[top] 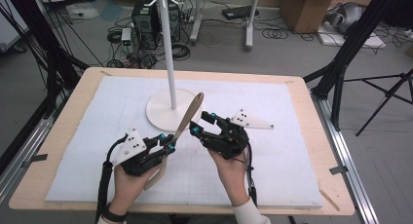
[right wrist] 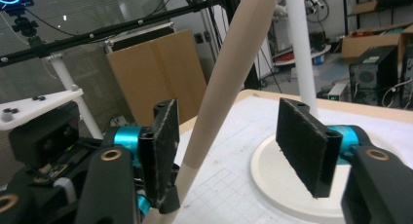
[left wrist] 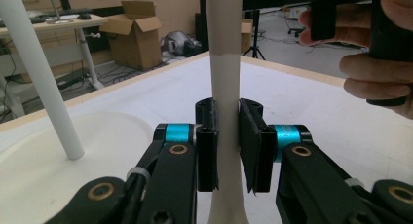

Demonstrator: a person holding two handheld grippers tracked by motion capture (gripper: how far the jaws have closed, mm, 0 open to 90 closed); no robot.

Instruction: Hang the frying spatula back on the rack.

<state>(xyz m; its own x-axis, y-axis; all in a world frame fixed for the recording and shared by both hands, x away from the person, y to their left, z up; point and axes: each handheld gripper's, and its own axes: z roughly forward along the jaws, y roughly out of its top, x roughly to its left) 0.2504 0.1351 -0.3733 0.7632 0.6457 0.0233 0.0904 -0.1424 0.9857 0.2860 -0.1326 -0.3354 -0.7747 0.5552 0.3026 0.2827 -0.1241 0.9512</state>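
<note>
High view: the left gripper (top: 170,147) is clamped on a long wooden spoon (top: 187,118), gripping the handle partway along. From that grip the spoon's long axis runs up and away toward about one o'clock, its oval bowl end reaching the edge of the round white base of the stand (top: 160,112), beside the white pole. The lower end of the handle passes down behind the left hand toward seven o'clock.

The right gripper (top: 202,123) sits just beside the spoon at its three o'clock side, above the left gripper's hold and nearer the bowl end. In the right gripper view, the spoon shaft (right wrist: 229,73) slants between the two black pads, lying against the left pad (right wrist: 163,151) while the right pad (right wrist: 304,143) stands apart from it, so this gripper is open around the wood, not yet pressing it.

In the left gripper view, the shaft (left wrist: 225,112) runs straight up at twelve o'clock between the closed pads, and the stand's pole (left wrist: 41,78) leans off at ten o'clock.

My reading is that the coming move turns on the right gripper closing across the shaft, square to its long axis; it is the nearer one to the free upper half. The table (top: 73,112) lies below, the spoon lifted clear of it.
</note>
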